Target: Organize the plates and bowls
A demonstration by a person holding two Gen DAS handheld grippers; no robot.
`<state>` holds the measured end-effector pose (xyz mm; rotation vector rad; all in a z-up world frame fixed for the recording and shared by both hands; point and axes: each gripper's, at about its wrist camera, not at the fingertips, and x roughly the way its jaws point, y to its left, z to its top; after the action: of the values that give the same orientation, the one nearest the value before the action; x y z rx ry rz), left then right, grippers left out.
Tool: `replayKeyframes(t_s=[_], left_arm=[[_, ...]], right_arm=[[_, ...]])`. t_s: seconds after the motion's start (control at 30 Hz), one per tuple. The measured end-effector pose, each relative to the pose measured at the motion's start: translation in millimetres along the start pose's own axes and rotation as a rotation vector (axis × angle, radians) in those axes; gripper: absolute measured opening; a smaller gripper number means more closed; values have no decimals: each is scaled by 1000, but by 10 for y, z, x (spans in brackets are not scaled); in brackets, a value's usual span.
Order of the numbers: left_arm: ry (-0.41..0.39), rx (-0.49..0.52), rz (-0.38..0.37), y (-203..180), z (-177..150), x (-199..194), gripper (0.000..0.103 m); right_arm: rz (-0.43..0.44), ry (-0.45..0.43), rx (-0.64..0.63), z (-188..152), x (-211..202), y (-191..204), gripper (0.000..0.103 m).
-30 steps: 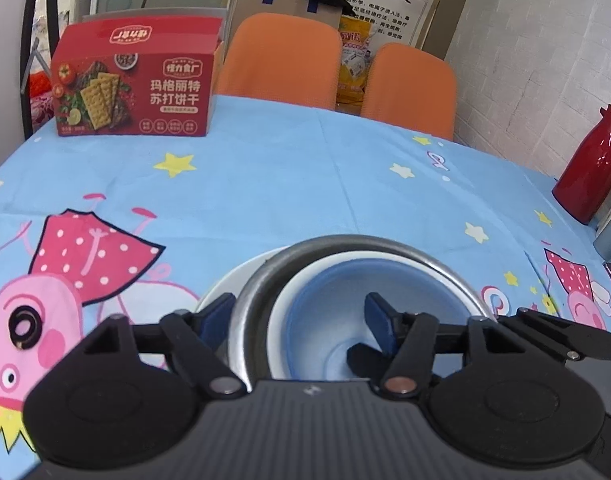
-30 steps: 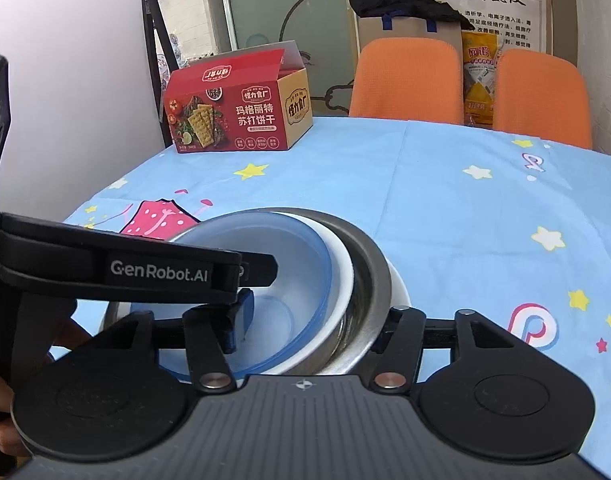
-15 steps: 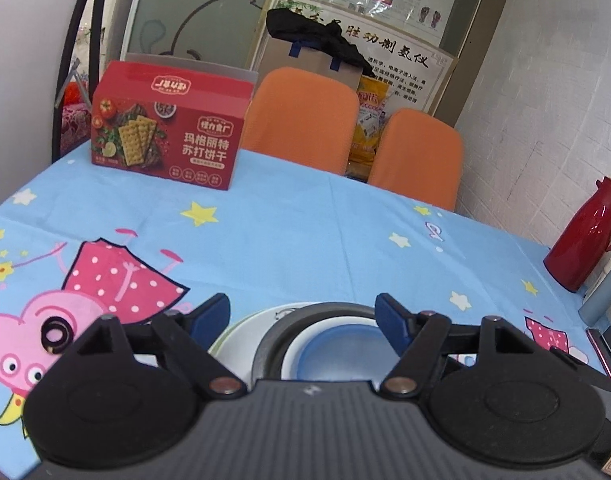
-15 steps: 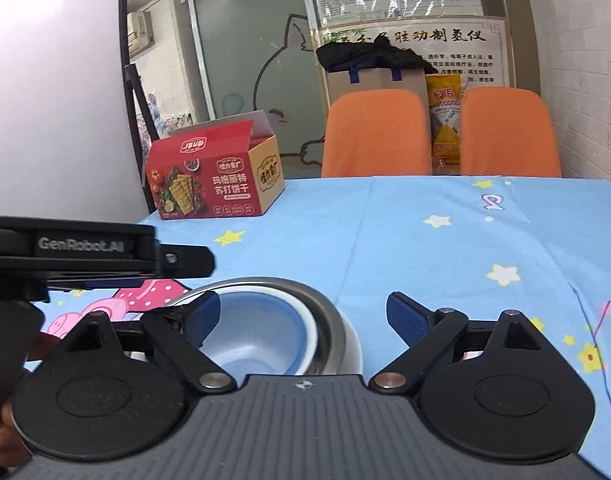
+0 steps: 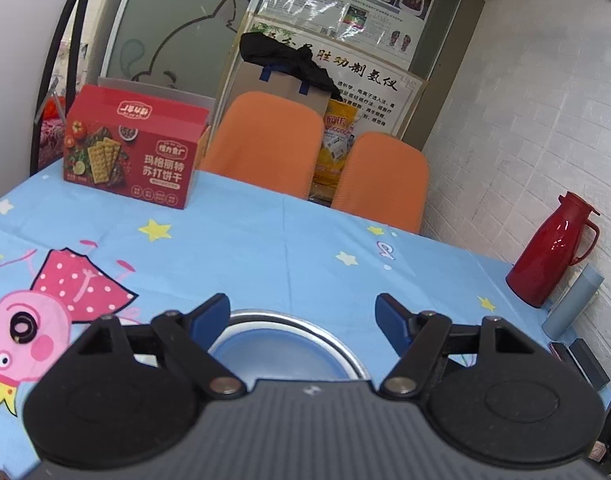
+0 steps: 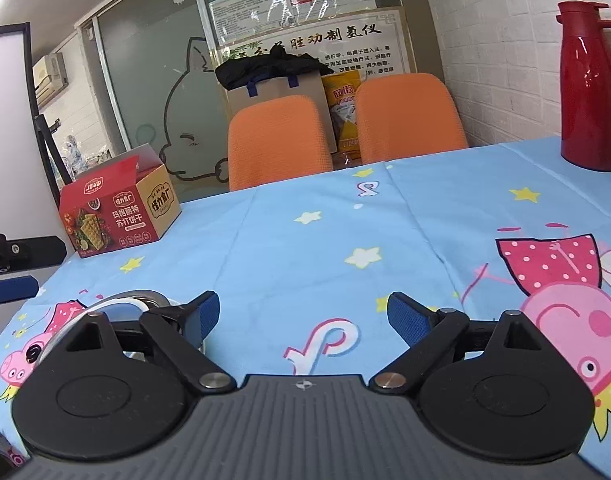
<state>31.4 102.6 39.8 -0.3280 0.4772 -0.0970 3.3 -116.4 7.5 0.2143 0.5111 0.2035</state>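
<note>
**Both grippers wide and empty, nested stack just beneath the left one**

At the far left of the table, the red cracker box stands near the back edge of the cartoon tablecloth, well apart from the dishes. The left gripper has its jaws spread wide with nothing between them. Directly below and just ahead of it lies the nested stack: a blue bowl inside a steel bowl, whose rim curves between the two fingertips. Most of the stack is hidden under the gripper body, so any plate beneath cannot be confirmed from this view.

Further right, the right gripper is equally wide and empty, pointing over bare tablecloth. From its camera the stack appears only as a sliver of steel and white rim behind its left finger, so the dishes lie off to its left side. The left gripper is judged clearly nearer, centred over the bowls. The red thermos stands far right by the wall.
</note>
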Motion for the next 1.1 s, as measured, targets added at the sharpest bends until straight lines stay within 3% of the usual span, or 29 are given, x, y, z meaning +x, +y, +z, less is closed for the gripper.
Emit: replayKeyframes(t_s=[0.37, 0.7, 1.1], left_arm=[[58, 94, -110, -740, -223, 260, 73], [152, 176, -89, -1115, -481, 610, 73], [210, 203, -77, -1210, -621, 748, 73]], right_arm=[[-49, -3, 86, -103, -225, -497, 103], [-120, -15, 212, -200, -383, -1019, 103], [-127, 16, 239, -262, -438, -1136, 103]])
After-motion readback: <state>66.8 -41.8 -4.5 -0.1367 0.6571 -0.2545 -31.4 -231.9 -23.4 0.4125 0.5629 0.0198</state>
